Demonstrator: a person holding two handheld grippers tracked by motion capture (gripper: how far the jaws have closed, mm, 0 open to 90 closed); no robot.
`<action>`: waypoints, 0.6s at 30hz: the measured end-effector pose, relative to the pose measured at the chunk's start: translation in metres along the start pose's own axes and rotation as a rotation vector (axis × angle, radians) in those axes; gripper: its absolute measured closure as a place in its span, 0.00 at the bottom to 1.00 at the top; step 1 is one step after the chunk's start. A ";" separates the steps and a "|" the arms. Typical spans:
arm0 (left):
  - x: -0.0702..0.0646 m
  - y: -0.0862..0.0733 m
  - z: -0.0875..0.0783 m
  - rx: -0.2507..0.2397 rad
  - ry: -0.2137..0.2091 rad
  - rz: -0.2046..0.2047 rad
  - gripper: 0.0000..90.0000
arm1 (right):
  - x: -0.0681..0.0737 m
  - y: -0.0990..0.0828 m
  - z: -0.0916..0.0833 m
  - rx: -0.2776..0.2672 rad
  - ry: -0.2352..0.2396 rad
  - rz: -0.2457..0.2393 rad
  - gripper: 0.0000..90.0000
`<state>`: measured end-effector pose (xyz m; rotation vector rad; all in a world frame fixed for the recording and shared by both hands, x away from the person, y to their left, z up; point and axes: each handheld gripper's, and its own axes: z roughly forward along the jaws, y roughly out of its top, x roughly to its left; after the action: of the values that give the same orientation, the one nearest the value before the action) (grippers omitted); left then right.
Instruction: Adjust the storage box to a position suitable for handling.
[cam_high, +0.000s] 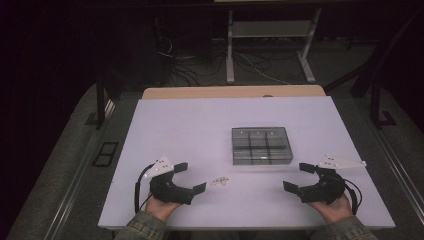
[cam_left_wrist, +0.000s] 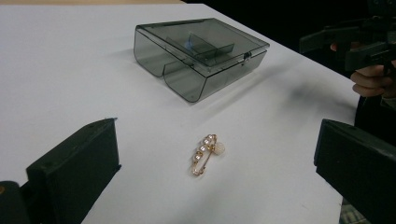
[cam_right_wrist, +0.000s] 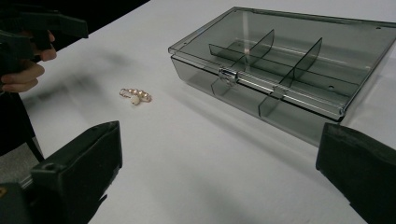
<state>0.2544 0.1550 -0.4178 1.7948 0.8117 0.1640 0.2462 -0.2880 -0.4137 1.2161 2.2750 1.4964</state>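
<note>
high view: overhead, faced forward-down on table (cam_high: 165, 130) | gripper views: low, close, faced inward past own fingertips | shared: brooch (cam_left_wrist: 207, 153), box (cam_right_wrist: 285, 65)

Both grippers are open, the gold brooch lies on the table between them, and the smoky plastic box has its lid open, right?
Not quite: the box has its lid closed and latched, as the right gripper view shows. The rest holds: the left gripper and right gripper are open, and the brooch lies on the table between them.
</note>
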 end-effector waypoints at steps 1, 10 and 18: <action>0.000 0.000 0.000 -0.001 -0.002 -0.001 0.00 | 0.000 0.000 0.000 0.003 0.004 0.003 0.00; 0.001 0.000 0.001 -0.002 -0.006 -0.010 0.00 | -0.001 0.000 0.000 0.015 0.010 0.015 0.00; 0.002 -0.001 0.001 -0.009 -0.007 -0.021 0.00 | -0.002 0.000 0.001 0.037 0.009 0.020 0.00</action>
<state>0.2555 0.1556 -0.4191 1.7769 0.8231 0.1478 0.2479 -0.2888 -0.4144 1.2481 2.3124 1.4762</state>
